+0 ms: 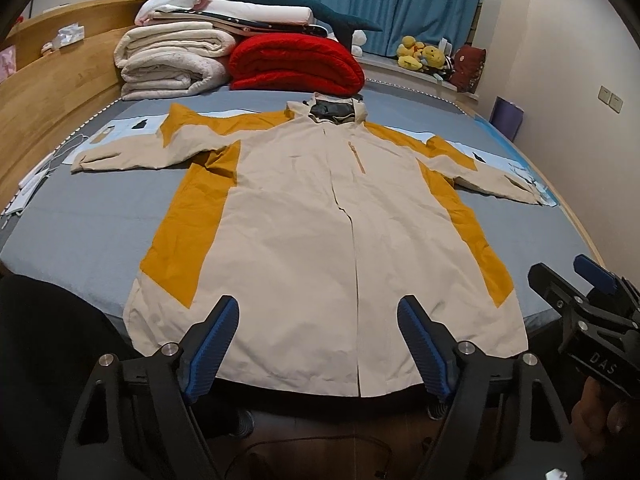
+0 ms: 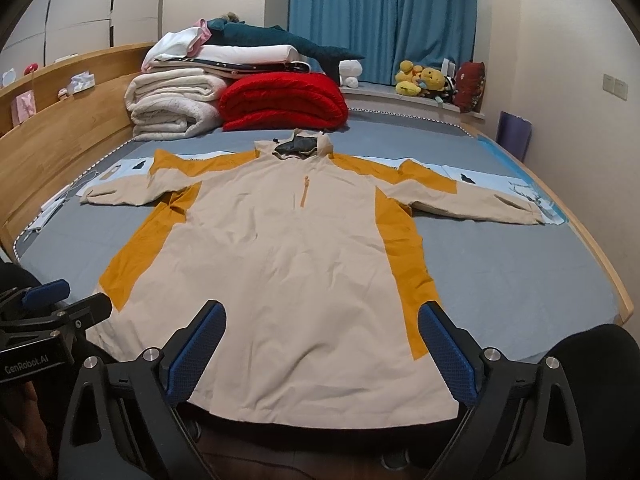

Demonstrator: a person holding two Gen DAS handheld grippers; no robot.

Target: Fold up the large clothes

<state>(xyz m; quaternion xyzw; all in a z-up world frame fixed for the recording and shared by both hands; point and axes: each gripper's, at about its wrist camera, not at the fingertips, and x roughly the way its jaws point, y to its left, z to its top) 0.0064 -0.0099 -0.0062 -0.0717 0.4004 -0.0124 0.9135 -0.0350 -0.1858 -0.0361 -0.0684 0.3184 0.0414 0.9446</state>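
- Left wrist view: you are hovering the left tool, wide open and empty, over the jacket hem at the bed near edge.
- Right tool is likewise gaping, holding nothing.
- Folding is not begun; next likely calls for gripping a sleeve.

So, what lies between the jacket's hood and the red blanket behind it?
Only bare grey bedsheet: a narrow strip separates the hood from the red blanket. The right wrist view shows it best.
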